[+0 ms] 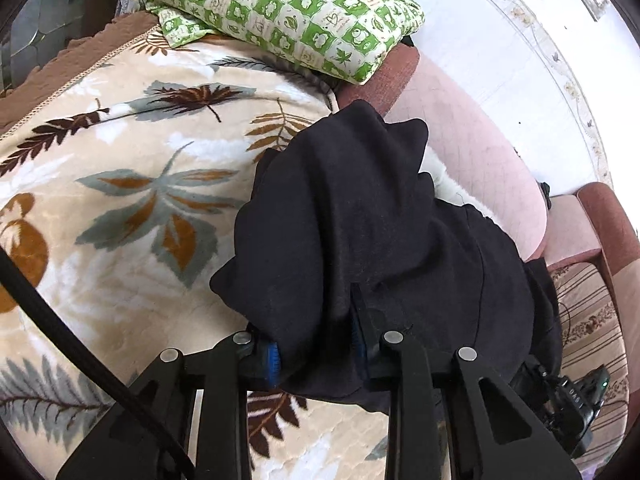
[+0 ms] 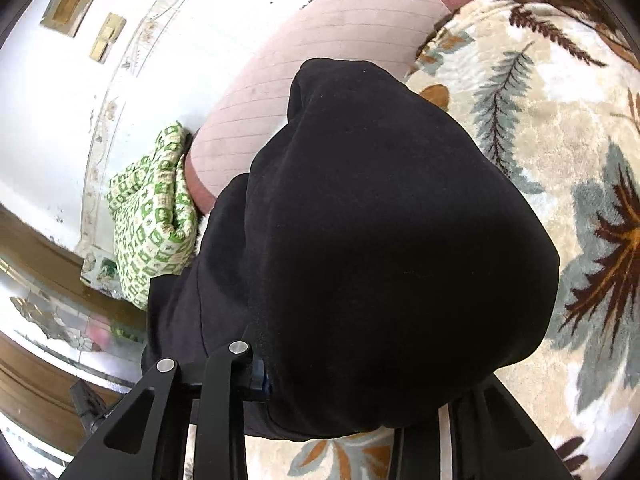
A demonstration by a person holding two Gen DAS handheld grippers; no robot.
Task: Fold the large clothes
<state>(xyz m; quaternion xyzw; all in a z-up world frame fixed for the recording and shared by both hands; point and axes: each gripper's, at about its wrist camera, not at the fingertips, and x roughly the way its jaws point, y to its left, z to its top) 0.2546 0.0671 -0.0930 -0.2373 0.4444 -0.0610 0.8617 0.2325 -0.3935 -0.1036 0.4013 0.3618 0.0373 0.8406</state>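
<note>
**Black garment pinched by both grippers over a leaf-print blanket**

On a sofa covered with a plush cream blanket (image 1: 120, 200) printed with brown, grey and orange leaves, a large black garment (image 1: 360, 220) of soft matte knit is bunched and draped over both tools. The left gripper (image 1: 316, 356) is clamped on a fold of it: blue pads (image 1: 273, 360) press the cloth from both sides, and fabric spills forward in heavy rounded folds. The right gripper (image 2: 340, 372) is mostly buried; one blue pad (image 2: 260, 376) shows against the cloth, the other finger seems hidden under it, so it probably grips the garment too.

Left wrist view only: a white patch (image 1: 444, 184) beside the black cloth, a striped cushion (image 1: 592, 320), and the right tool's body (image 1: 576, 400) low at the edge. Right wrist view only: a wooden frame with patterned glass (image 2: 60, 312). Both show the green-and-white checked quilted pillow (image 1: 288, 12) and the ribbed pink sofa arm (image 1: 480, 152).
</note>
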